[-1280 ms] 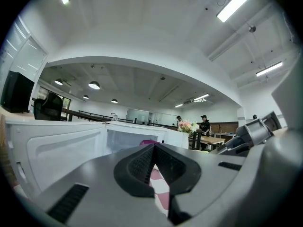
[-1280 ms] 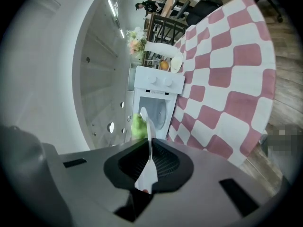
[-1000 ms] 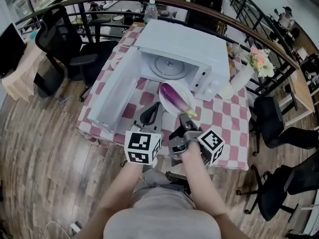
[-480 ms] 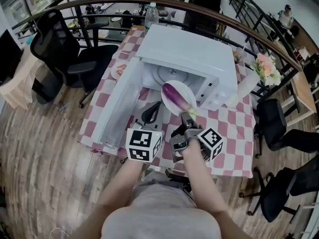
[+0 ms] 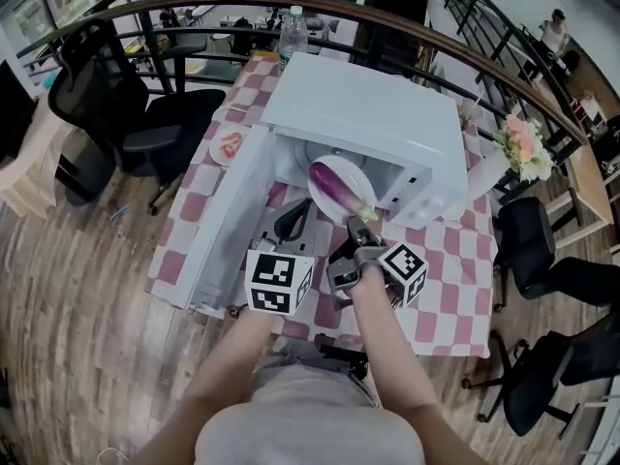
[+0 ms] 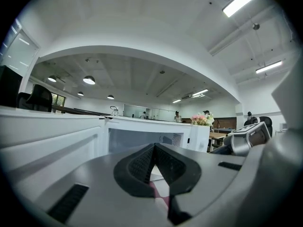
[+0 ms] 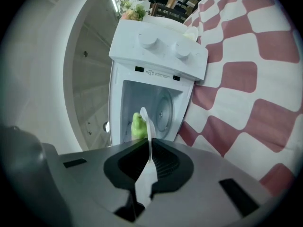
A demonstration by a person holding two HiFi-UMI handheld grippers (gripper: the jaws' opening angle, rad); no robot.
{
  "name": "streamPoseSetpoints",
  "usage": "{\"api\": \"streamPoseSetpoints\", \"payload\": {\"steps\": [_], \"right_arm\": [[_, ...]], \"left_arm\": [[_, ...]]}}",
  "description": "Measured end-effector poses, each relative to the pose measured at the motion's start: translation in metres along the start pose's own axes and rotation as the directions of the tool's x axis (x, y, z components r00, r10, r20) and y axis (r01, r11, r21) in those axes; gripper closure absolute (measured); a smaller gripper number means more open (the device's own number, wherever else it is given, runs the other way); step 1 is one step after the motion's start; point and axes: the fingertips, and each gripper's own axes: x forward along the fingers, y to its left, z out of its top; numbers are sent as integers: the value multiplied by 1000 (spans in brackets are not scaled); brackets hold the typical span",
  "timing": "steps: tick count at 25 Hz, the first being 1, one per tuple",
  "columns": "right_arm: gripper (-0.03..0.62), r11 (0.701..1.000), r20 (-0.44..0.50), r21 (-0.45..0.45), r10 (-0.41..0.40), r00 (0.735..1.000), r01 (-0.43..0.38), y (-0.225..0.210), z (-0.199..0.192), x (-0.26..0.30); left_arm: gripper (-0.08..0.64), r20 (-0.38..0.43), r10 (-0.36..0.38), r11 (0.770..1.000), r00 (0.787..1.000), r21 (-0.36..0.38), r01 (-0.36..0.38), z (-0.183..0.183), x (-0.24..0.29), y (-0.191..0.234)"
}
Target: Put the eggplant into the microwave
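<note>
Black ribbed pads of the right gripper (image 5: 353, 225) pinch the near rim of a round white ceramic plate (image 5: 361, 184). The jaws are almost together because the rim is thin. This gripper is rolled on its side, so one jaw lies over the rim and one under it, apparently to keep the plate level. A glossy purple eggplant (image 5: 332, 184) with a green stem lies on that plate, so it rides along unsqueezed. The left gripper (image 5: 296, 213) sits low just beside, jaws closed on nothing, seemingly kept clear of the plate's path. Plate and eggplant hang at the mouth of the boxy white microwave (image 5: 368, 105), which stands on a counter (image 5: 455, 269) with a red-and-white checked cloth. Its door (image 5: 218, 216) is swung wide to the left, leaving the cavity and its glass turntable (image 7: 164, 110) free to receive the load.
</note>
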Motion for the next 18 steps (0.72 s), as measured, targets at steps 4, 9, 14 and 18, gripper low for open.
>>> {"api": "streamPoseSetpoints", "payload": {"steps": [4,9,14,18], "right_arm": [[555,1000,-7,-3,-1,1000,1,-6,6,13],[555,1000,-10,-3,-7,1000,7,-13,14,29],[555,1000,-6,9,-13,1000,13,-24,17,46],[555,1000,-5,12,-22,1000,22,-33,17,62]], "left_arm": [[555,-1,-8,1000,1000,-6,8,-5,12,0],[555,-7,-11,1000,1000,-4,11,-7,22,2],[555,-15,-6,1000,1000,-7,6,-11,27,8],[555,-27,-6,1000,1000,-4,6,-17,29,10]]}}
